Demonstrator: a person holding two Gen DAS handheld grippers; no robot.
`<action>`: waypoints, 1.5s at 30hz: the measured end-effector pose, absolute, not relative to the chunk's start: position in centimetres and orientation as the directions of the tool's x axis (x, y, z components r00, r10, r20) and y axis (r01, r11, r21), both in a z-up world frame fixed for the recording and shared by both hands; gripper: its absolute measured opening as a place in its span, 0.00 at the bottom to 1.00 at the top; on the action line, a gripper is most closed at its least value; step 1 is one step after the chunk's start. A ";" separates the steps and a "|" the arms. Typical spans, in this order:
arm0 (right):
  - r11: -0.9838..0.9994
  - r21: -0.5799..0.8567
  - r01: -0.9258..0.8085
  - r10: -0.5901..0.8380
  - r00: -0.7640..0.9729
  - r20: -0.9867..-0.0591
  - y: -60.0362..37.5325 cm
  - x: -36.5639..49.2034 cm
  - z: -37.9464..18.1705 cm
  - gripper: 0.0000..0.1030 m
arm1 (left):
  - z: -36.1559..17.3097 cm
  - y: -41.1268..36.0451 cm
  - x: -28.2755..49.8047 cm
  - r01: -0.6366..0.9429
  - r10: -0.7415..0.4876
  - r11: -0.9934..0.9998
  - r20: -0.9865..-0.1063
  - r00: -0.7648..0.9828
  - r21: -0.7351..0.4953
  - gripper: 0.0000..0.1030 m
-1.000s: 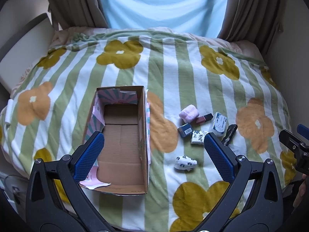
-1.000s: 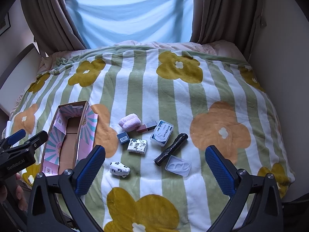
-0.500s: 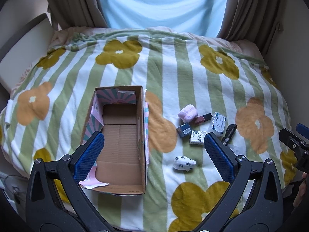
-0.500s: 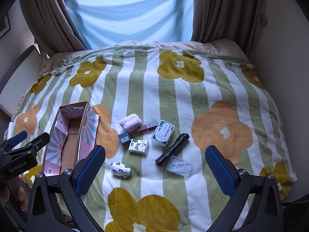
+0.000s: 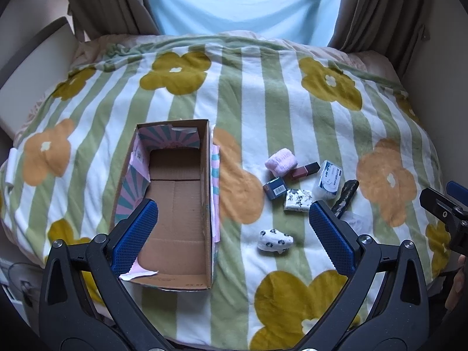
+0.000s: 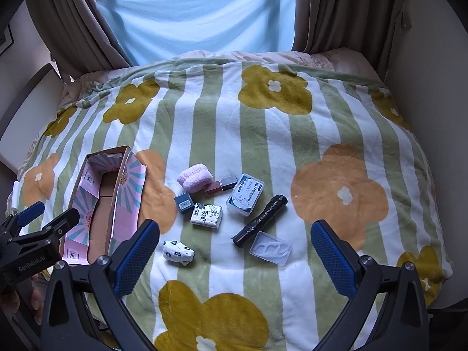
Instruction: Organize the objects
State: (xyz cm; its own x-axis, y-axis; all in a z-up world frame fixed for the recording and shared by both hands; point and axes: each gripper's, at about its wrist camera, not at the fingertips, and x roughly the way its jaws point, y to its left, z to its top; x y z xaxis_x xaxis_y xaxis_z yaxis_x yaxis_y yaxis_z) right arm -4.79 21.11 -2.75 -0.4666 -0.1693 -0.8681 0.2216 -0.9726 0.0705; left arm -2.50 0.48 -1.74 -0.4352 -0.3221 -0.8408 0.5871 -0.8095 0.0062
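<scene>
green-and-white striped blanket (image 6: 257,134) with yellow and orange flowers, pink sock roll (image 6: 194,179), blue-padded claws

Left gripper (image 5: 233,235) jaws wide apart, cardboard box (image 5: 175,204) below — small items beside it, floral blanket (image 5: 263,102).

The cardboard box (image 5: 175,204) stands open-topped with its floor bare, so entry from above is unblocked. A clear strip of blanket (image 6: 263,134) is left between the box and the small items, which are packed tightly: the barcode box (image 6: 184,202) touches the floral tissue pack (image 6: 206,216), the black roll (image 6: 260,219) lies just beside the clear tray (image 6: 270,248). The spotted bundle (image 6: 178,254) sits apart, reachable all round.
</scene>
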 end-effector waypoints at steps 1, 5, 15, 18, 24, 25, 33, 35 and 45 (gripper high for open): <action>-0.972 0.074 0.222 -0.171 -0.459 -0.872 21.5 -5.2 -3.1 0.99 | -2.0 0.6 -2.7 0.586 -0.320 -0.810 -0.845 -0.429 0.009 0.99; -0.971 0.085 0.225 -0.175 -0.420 -0.890 22.3 -7.0 -4.9 0.99 | -3.4 1.1 -3.8 0.601 -0.316 -0.799 -0.866 -0.386 0.024 0.99; -0.962 0.113 0.249 -0.185 -0.292 -0.938 23.7 -13.1 -11.9 0.99 | -10.2 3.1 -7.8 0.663 -0.244 -0.749 -0.936 -0.254 0.015 0.99; -0.956 0.125 0.266 -0.194 -0.251 -0.948 23.4 -15.1 -14.7 0.99 | -12.7 3.8 -8.9 0.659 -0.210 -0.752 -0.951 -0.225 0.010 0.99; -0.949 0.161 0.271 -0.211 -0.166 -0.963 21.9 -18.5 -20.2 0.99 | -18.4 5.1 -11.2 0.741 -0.177 -0.671 -0.975 -0.131 0.022 0.99; -0.949 0.168 0.267 -0.214 -0.155 -0.964 21.7 -19.0 -21.0 0.99 | -19.2 5.1 -11.3 0.744 -0.172 -0.668 -0.977 -0.127 0.021 0.99; -0.957 0.185 0.224 -0.206 -0.077 -0.975 20.3 -21.3 -25.9 0.93 | -23.9 3.6 -11.1 0.786 -0.167 -0.618 -0.981 -0.099 0.026 0.99; -0.961 0.177 0.212 -0.195 -0.065 -0.979 20.3 -21.3 -26.6 0.91 | -25.1 3.3 -11.0 0.795 -0.154 -0.606 -0.984 -0.094 0.019 0.99; -0.975 0.172 0.138 -0.176 -0.016 -0.984 22.2 -20.6 -28.4 0.64 | -28.2 2.8 -11.0 0.793 -0.071 -0.608 -0.993 -0.099 -0.036 0.65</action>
